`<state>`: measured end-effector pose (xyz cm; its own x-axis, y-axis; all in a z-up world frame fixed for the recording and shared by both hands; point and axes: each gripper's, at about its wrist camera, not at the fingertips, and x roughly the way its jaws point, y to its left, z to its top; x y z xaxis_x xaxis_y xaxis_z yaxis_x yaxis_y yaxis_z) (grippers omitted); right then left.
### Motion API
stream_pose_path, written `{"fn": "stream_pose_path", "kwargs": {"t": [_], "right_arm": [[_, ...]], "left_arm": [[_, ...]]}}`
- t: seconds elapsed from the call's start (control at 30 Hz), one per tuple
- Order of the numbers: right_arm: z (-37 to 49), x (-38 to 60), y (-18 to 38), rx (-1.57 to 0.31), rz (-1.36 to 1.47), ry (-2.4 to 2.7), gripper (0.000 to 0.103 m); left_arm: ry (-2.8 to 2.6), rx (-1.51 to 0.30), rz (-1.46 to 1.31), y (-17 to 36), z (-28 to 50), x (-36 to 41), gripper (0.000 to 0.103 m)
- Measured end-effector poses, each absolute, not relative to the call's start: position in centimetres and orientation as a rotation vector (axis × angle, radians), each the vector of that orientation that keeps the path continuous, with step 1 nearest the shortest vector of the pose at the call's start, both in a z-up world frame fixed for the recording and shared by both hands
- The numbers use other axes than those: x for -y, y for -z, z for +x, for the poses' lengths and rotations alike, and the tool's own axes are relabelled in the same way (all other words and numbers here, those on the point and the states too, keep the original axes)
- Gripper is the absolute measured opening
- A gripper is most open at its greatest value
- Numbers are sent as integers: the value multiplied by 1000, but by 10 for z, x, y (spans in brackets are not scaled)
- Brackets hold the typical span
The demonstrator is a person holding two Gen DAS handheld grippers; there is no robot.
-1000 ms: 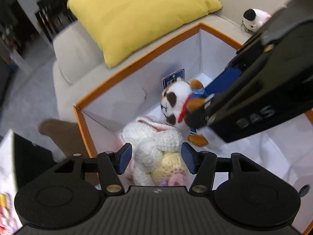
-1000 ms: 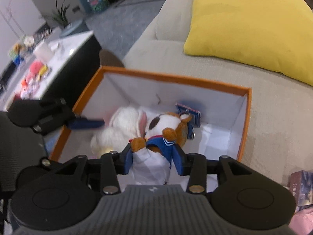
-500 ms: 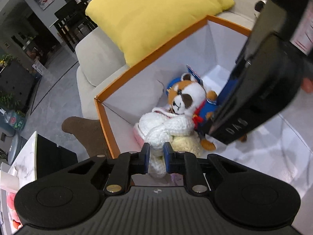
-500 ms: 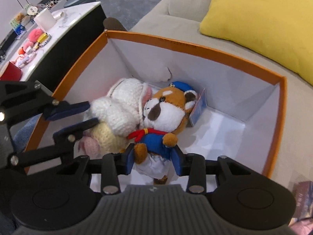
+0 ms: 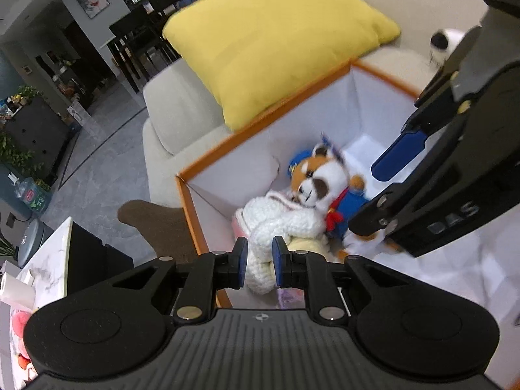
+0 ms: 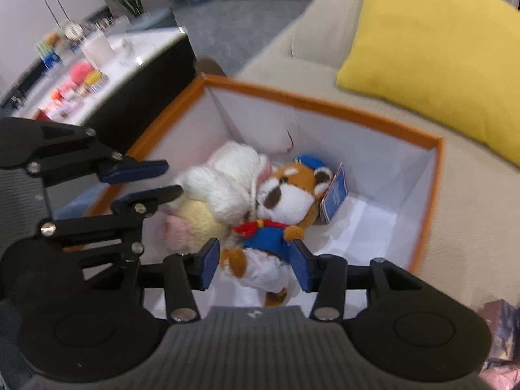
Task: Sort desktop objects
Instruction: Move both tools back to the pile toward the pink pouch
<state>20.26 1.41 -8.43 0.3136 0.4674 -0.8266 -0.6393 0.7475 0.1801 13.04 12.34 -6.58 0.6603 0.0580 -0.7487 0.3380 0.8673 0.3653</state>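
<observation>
Left wrist view: left gripper (image 5: 258,261) sits over the near-left corner of the orange-rimmed box (image 5: 208,157). Fingers narrow, a small gap between the pads; the white crochet doll (image 5: 276,224) shows in that gap, but can't tell whether they pinch it or just hang above it. In the right wrist view the same gripper (image 6: 156,178) comes in from the left, with its tips apart and nothing clearly between them.

Right wrist view: right gripper (image 6: 255,261) is spread wide, pads either side of the red panda plush (image 6: 282,201) at its legs and white trousers, not touching that I can see. Not gripping.

Both toys lie inside the box on its white floor, pressed against each other. The crochet doll is on the left, its yellow and pink parts at the near end. The panda is on the right in a blue jacket, red scarf and blue cap, with a blue tag (image 6: 336,193) beside its head.

The box rests on a beige sofa (image 6: 461,195). A yellow cushion (image 6: 435,55) lies behind it. A cluttered marble-top table (image 6: 107,65) stands far left.
</observation>
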Motion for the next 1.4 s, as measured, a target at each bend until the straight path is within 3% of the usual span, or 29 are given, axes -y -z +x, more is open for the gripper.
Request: {"fn": "stream_pose_path", "kwargs": {"t": [0.07, 0.4, 0.93, 1.0, 1.17, 1.4], "right_arm": [[191, 2, 70, -963, -170, -739, 56], [151, 105, 33, -843, -154, -627, 57], [170, 262, 57, -1020, -324, -298, 56], [174, 272, 63, -1053, -334, -289, 54], [181, 295, 75, -1127, -331, -296, 33], [185, 304, 90, -1195, -323, -360, 33]], "left_arm": [[173, -831, 484, 51, 122, -119, 19], [287, -771, 339, -9, 89, -52, 23], [494, -905, 226, 1, 139, 57, 25], [526, -932, 215, 9, 144, 65, 26], [611, -978, 247, 37, 146, 94, 29], [687, -1016, 267, 63, 155, 126, 30]]}}
